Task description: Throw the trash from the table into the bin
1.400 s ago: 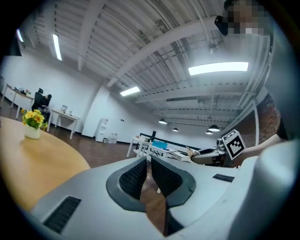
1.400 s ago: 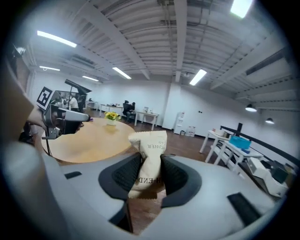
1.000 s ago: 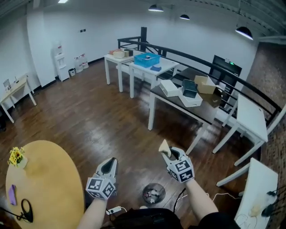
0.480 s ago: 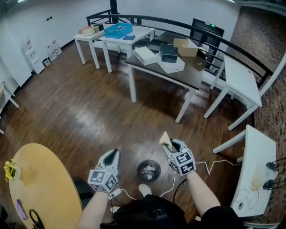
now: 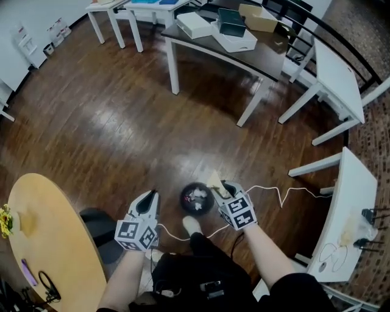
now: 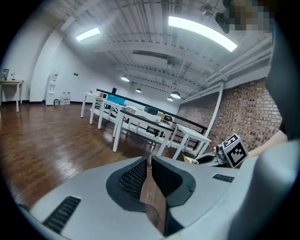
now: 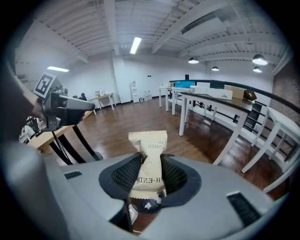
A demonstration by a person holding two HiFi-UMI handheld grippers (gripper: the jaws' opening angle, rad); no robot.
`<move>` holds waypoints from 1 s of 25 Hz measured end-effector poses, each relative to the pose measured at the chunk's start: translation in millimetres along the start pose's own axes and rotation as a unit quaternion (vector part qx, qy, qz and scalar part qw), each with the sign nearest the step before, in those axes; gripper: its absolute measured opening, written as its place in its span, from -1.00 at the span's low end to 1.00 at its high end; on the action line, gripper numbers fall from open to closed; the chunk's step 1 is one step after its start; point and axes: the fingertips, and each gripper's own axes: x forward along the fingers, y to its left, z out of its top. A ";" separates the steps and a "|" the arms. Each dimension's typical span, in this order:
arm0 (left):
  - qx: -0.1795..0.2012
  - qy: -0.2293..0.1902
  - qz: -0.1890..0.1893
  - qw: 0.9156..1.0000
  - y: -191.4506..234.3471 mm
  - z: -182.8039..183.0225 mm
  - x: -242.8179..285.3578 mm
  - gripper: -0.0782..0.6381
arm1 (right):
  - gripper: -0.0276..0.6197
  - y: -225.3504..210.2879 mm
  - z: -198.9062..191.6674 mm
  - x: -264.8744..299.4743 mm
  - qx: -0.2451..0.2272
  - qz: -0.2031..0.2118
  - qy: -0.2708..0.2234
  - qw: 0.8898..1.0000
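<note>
One bin [image 5: 196, 198], round, black, on the wood floor between both grippers; holds crumpled white trash. One wrapper [image 7: 149, 154], beige, printed, clamped upright in the right gripper [image 5: 222, 190], whose jaws are narrowed onto its middle; in the head view it hangs at the bin's 2 o'clock rim. One left gripper [image 6: 149, 161], at the bin's 8 o'clock, jaw tips drawn together, nothing between. Three containers on the dark table [image 5: 271, 55] at 12 o'clock: white box [image 5: 195, 24], dark box [image 5: 232, 21], cardboard box [image 5: 261, 17]; contents cannot be told.

Snack wrapper [image 7: 149, 159]: cream, dark lettering. Bin [image 5: 184, 201], centre frame: black. Floor [image 5: 109, 122]: dark brown planks. Round table [image 5: 61, 237], lower left: yellow. Left gripper [image 5: 150, 196], right gripper [image 5: 220, 186]: grey, black-and-white square markers.
</note>
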 end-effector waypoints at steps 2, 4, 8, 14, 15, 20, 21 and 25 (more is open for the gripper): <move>0.010 0.021 -0.002 1.000 -2.2 -17.6 3.2 -0.69 | -0.50 5.6 -21.7 11.1 0.005 0.005 0.018 1.000; 0.020 0.039 -0.007 0.999 -3.1 -34.5 7.8 -0.69 | -0.50 9.0 -39.7 22.2 0.012 0.006 0.030 0.999; -0.003 0.063 0.010 0.998 6.0 -70.8 4.0 -0.69 | -0.50 25.2 -79.3 39.3 0.023 0.020 0.065 0.997; -0.051 0.108 0.022 0.993 13.6 -130.6 -4.1 -0.69 | -0.50 51.1 -131.2 64.3 0.038 0.033 0.099 0.994; -0.057 0.116 0.023 0.991 13.3 -140.0 -5.1 -0.69 | -0.50 54.3 -141.2 67.6 0.045 0.034 0.106 0.993; -0.080 0.143 0.035 0.986 16.0 -171.6 -4.4 -0.69 | -0.50 60.8 -172.9 80.8 0.051 0.034 0.135 0.989; -0.087 0.146 0.038 0.985 17.7 -176.1 -3.1 -0.69 | -0.50 60.7 -175.3 82.5 0.049 0.035 0.138 0.989; -0.110 0.151 0.045 0.981 24.4 -186.6 7.7 -0.69 | -0.50 54.4 -176.6 90.7 0.043 0.039 0.142 0.988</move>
